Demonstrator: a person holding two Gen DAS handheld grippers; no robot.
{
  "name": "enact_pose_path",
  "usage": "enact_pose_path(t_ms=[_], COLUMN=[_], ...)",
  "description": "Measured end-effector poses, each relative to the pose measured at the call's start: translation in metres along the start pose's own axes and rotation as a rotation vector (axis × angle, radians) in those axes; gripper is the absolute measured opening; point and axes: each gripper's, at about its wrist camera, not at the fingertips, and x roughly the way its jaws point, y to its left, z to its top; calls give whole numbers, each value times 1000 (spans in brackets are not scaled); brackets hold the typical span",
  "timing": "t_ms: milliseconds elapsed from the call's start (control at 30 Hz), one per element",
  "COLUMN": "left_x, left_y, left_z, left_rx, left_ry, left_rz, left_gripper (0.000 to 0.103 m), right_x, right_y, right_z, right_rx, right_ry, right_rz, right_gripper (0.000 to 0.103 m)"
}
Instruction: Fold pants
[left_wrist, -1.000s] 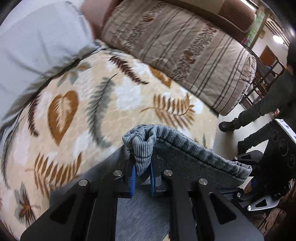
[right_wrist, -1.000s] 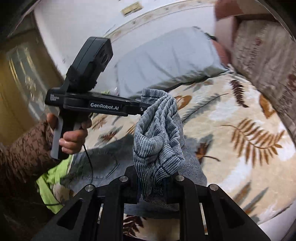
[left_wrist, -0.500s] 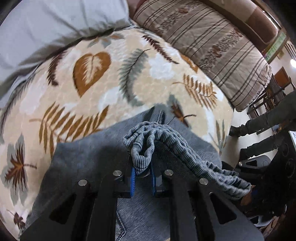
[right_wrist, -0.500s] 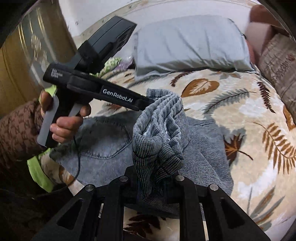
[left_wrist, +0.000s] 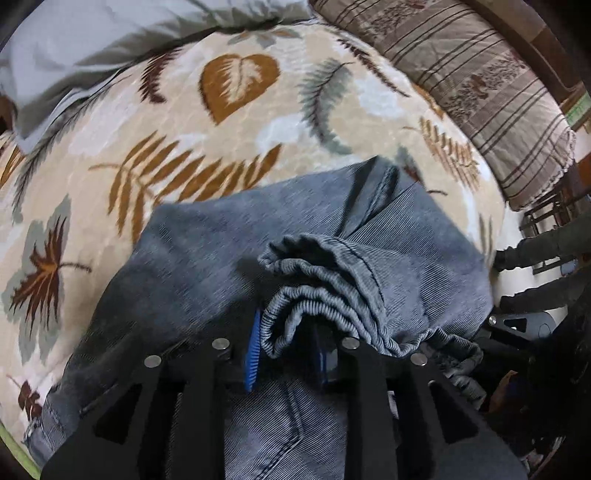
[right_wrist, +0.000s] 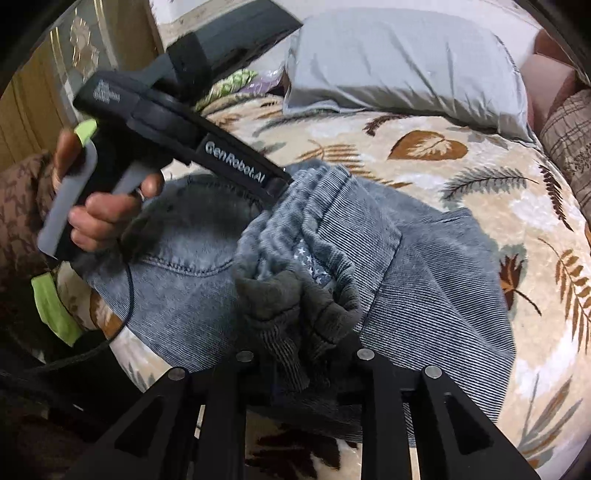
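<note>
Grey-blue denim pants (left_wrist: 207, 266) lie folded on the leaf-patterned bedspread (left_wrist: 177, 147). Their ribbed elastic waistband (left_wrist: 317, 291) is bunched on top. My left gripper (left_wrist: 284, 354) has opened; its blue pads stand apart on either side of the waistband fold. In the right wrist view the pants (right_wrist: 424, 295) spread across the bed and my right gripper (right_wrist: 303, 354) is still shut on a bunched part of the waistband (right_wrist: 291, 295). The left gripper's body (right_wrist: 177, 133) shows there, held by a hand, its tip at the waistband.
A grey pillow (right_wrist: 406, 62) lies at the head of the bed. A striped brown rolled quilt (left_wrist: 480, 81) lies along the far side. A green cloth (right_wrist: 55, 310) hangs at the near bed edge. A person's legs (left_wrist: 535, 251) stand beside the bed.
Both grippers have lowered the waistband end onto the rest of the pants. The left gripper's jaws have spread apart and loosened their hold on the waistband.
</note>
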Motion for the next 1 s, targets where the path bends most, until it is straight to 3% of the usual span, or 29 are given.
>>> enact_pose_path(t_ms=[133,233,400,467,533,600,700,733,833,1000], left_x=[0,-8,-39,-50,-59,-58,-43,-35,-19,-6], left_y=[6,16,45,48,49,46,40,40,36,24], left_z=[-14,-25,-51,-57,-63,-65,-61,-60,-51,-32], left_rx=[-36,-93,-325,-394,-491,-547,-636,-675,-739,-749], left_ry=[31,38,10,-19,-73,-95,-101,-88,-58,-31], left_rz=[44,74,30,28,-30,-66,-101,-115,-152,-160], left_gripper=[25,25,26,40,46,49,52,52,52,57], right_x=[13,10,-26,-49,-71,-92,-99,-89,-55,-9], right_y=[12,14,8,1,-10,-34,-94,-122,-165,-192], right_z=[-2,-1,2,6,13,24,35,36,36,33], right_rx=[-55,-71,-73,-61,-41,27,224,323,460,549], right_ry=[43,51,36,-5,-56,-128,-193,-183,-120,-34], right_rz=[-20,-20,40,69,119,181,187,193,200,245], right_gripper=[36,37,37,45,50,57,60,60,58,56])
